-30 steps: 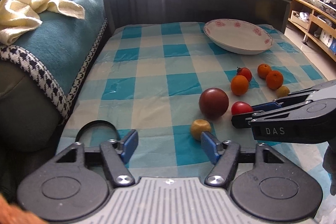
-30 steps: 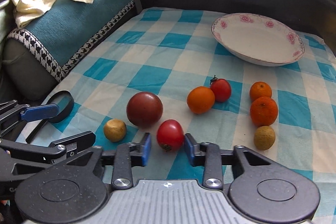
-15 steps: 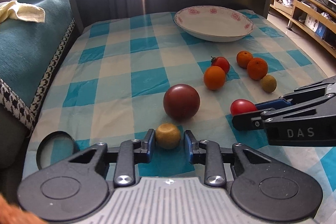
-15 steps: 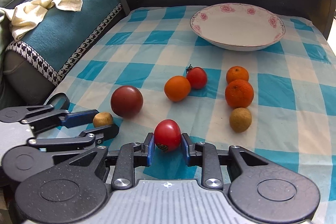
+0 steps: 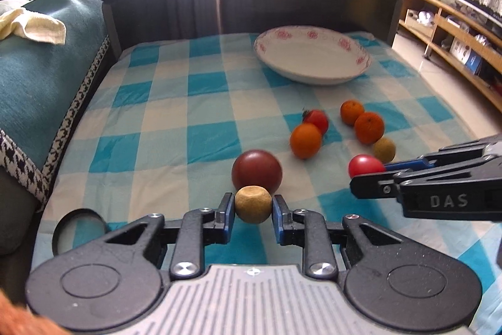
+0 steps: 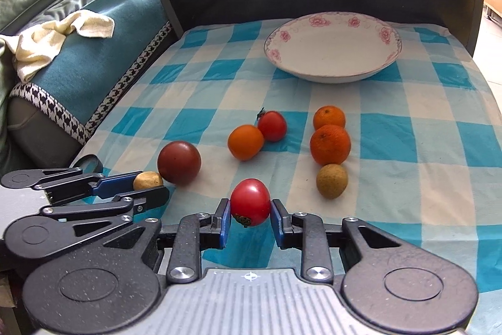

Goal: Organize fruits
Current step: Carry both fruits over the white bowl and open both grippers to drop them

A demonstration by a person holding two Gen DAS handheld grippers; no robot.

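A table under a blue-and-white checked cloth [image 5: 163,127] carries everything. Near its far edge sits a white plate [image 6: 332,52] with pink flowers on the rim. Both grippers lie low and roughly level at the near edge, fingers pointing toward the far edge. The left gripper [image 5: 253,206] is clamped on a small tan fruit [image 5: 253,204], just in front of a dark red round fruit [image 5: 257,171]. The right gripper [image 6: 250,211] grips a red tomato [image 6: 250,202] on both sides. In the middle lie three oranges [image 6: 330,144], one touching a second tomato [image 6: 272,126], and another tan fruit [image 6: 332,180] touching the biggest orange.
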